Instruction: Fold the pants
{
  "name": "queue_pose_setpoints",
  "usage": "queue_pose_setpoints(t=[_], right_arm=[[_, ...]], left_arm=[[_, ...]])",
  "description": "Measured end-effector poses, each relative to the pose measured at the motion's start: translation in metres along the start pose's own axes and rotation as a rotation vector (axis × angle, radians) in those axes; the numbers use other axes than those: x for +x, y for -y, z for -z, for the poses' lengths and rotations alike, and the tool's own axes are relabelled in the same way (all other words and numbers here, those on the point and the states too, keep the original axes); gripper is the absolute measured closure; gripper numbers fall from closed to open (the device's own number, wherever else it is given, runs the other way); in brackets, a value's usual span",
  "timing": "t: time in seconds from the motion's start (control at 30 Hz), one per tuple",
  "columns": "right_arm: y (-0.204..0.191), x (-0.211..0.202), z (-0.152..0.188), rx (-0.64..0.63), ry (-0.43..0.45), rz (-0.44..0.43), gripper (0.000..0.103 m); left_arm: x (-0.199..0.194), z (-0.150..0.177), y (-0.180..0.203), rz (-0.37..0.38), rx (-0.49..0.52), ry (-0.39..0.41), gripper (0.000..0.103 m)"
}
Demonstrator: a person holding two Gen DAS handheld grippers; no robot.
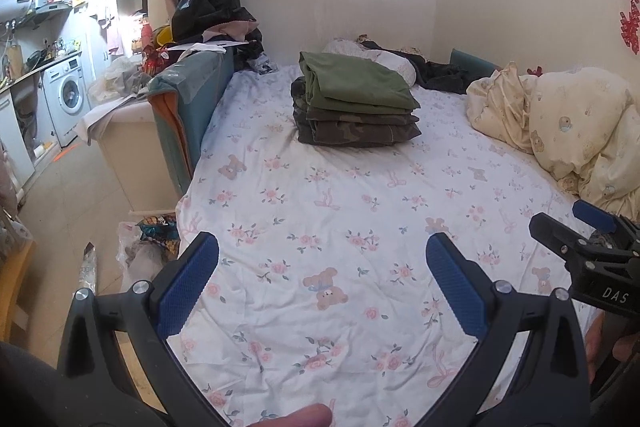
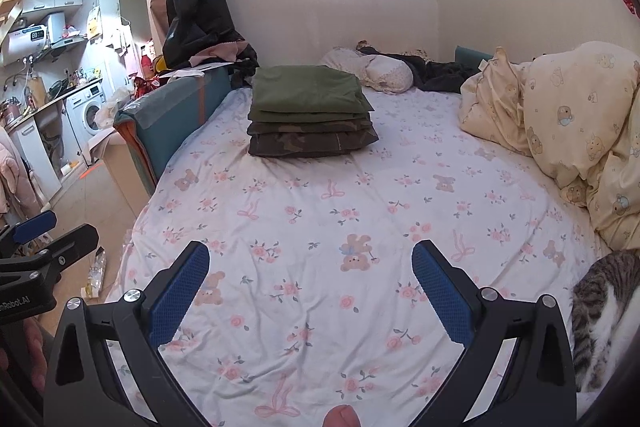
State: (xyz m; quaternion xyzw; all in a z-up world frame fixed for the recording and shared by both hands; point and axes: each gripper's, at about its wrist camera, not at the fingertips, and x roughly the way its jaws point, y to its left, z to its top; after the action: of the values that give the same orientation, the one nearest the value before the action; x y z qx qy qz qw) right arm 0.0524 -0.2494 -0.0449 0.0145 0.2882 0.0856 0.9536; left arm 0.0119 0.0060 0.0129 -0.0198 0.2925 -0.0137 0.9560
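A stack of folded pants (image 1: 354,101), olive green on top and camouflage below, sits on the floral bed sheet (image 1: 320,219) toward the far side of the bed. It also shows in the right wrist view (image 2: 310,111). My left gripper (image 1: 322,247) is open and empty, held above the near part of the sheet, well short of the stack. My right gripper (image 2: 310,255) is open and empty too, beside the left one. The right gripper also appears at the right edge of the left wrist view (image 1: 568,231), and the left gripper at the left edge of the right wrist view (image 2: 52,235).
A cream bear-print duvet (image 2: 560,127) is bunched along the right side. A tabby cat (image 2: 600,319) lies at the near right edge of the bed. Pillows and dark clothes (image 2: 400,69) lie by the far wall. A teal bed end (image 1: 188,107) and the kitchen floor are on the left.
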Motion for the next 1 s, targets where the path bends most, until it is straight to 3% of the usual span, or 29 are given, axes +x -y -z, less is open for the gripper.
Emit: queue_pose_setpoints(t=[1.0], right_arm=[[-0.0022, 0.0004, 0.0006, -0.016, -0.003, 0.013, 0.000]], left_arm=[[0.0019, 0.0007, -0.0019, 0.004, -0.009, -0.012, 0.001]])
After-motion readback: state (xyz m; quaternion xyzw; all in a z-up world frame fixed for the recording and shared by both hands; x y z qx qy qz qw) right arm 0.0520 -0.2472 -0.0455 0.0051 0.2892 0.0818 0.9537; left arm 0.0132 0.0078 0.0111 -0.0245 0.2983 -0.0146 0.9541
